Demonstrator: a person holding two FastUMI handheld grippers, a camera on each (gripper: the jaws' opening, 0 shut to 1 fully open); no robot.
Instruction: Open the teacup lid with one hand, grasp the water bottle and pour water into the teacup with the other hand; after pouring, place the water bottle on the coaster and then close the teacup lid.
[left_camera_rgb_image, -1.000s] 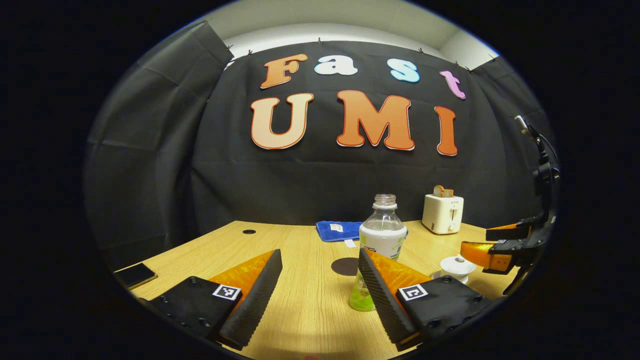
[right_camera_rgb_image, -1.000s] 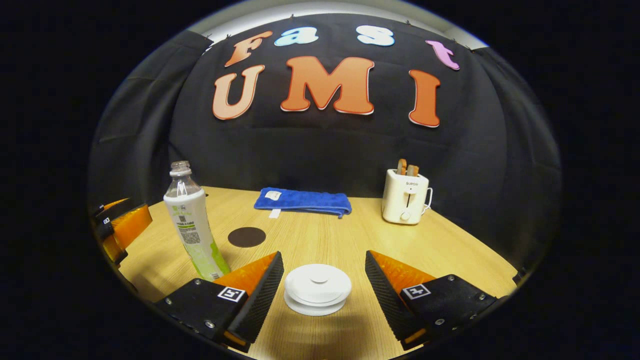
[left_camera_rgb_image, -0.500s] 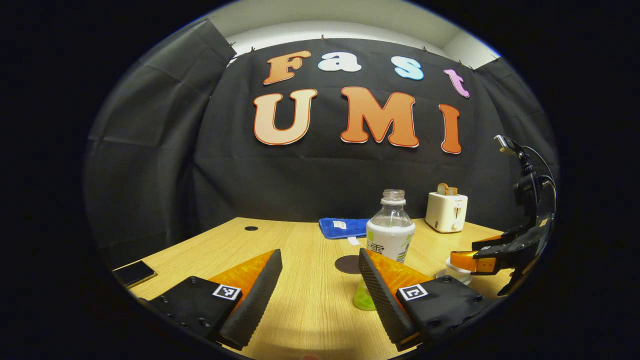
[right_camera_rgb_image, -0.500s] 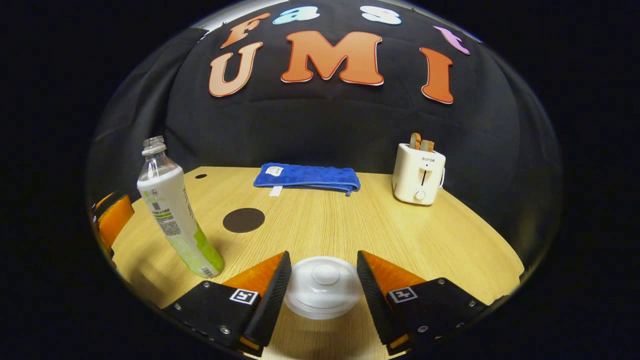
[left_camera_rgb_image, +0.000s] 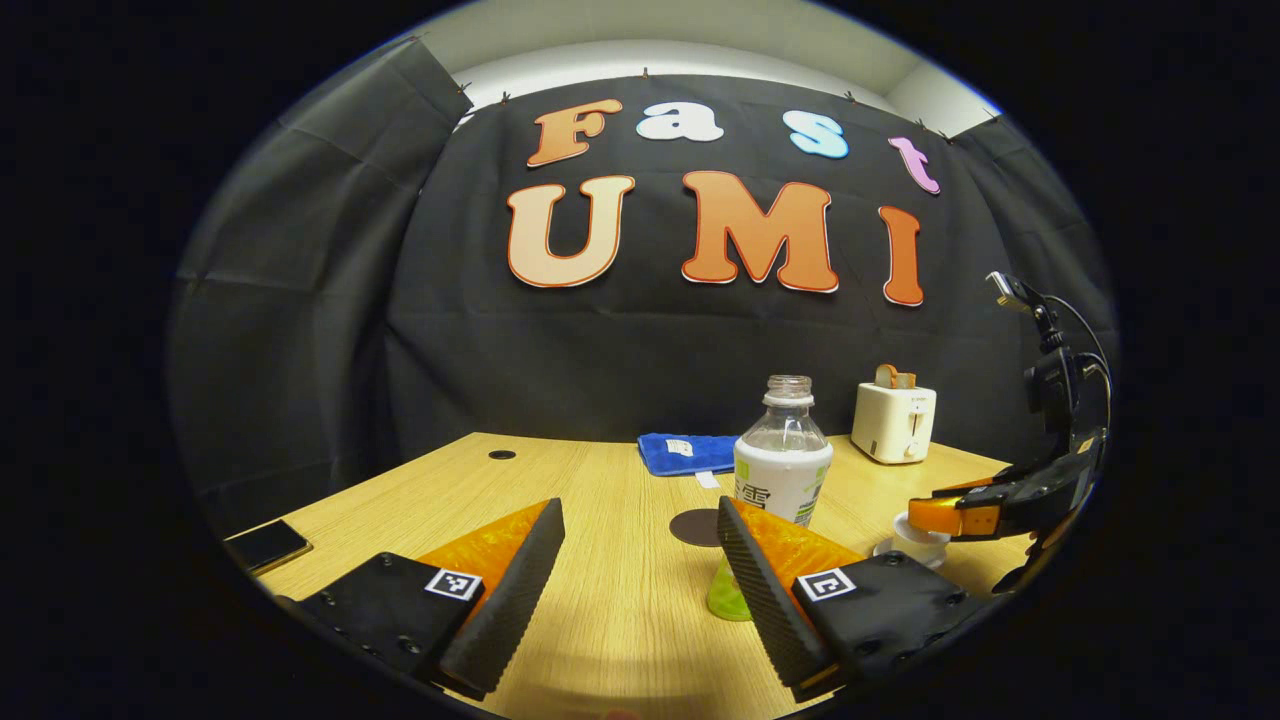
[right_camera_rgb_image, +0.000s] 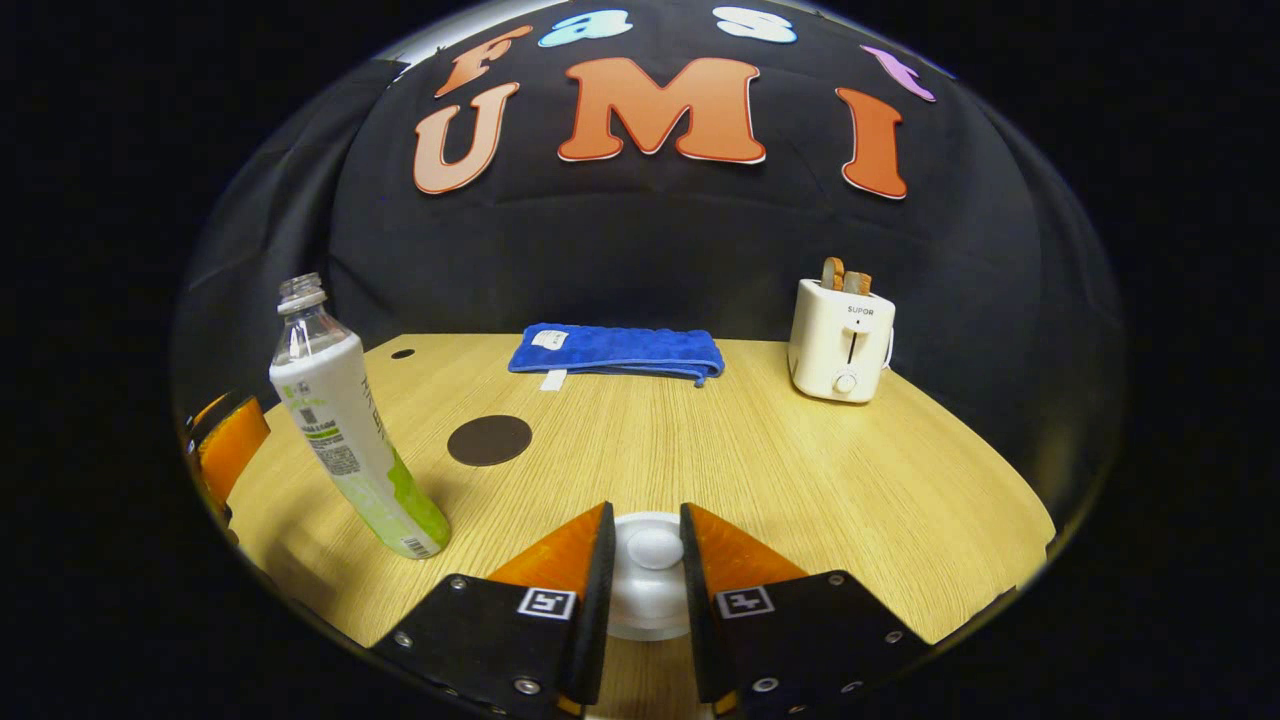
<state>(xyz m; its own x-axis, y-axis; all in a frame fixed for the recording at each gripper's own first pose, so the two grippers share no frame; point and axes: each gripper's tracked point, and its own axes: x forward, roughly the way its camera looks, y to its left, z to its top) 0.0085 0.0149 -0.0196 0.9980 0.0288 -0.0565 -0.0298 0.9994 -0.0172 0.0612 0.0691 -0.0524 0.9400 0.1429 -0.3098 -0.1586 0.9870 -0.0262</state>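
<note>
Teacup lid (right_camera_rgb_image: 652, 560), white, round, ceramic with a small central knob: seated on the white teacup (left_camera_rgb_image: 918, 541) near the front edge of the tabletop (right_camera_rgb_image: 800, 470). Right hand-held gripper (right_camera_rgb_image: 648, 570): fingers narrowed to a slim gap on either side of the knob; whether both pads actually press on it cannot be told. In the left gripper view it reaches over the cup from the right.

Water bottle (right_camera_rgb_image: 345, 425), clear plastic, uncapped, white-and-green label: standing upright towards the front left part of the tabletop, apart from the teacup. In the left gripper view the bottle (left_camera_rgb_image: 778, 478) rises just behind the right finger.

Left hand-held gripper (left_camera_rgb_image: 640, 560): fingers spread wide, nothing between them, hovering over bare wood short of the bottle.

Coaster (right_camera_rgb_image: 489, 440), dark brown, round, flat: lying behind the bottle, nearer the middle of the tabletop, nothing on it.

Blue folded cloth (right_camera_rgb_image: 615, 352) with a white tag: at the back edge, centre.

White toaster (right_camera_rgb_image: 842, 338) with two slices standing in its slots: back right corner.

Dark flat phone-like slab (left_camera_rgb_image: 268, 546): front left edge.

Tabletop: light wood grain, with a small dark round hole (left_camera_rgb_image: 501, 455) towards the back left.
</note>
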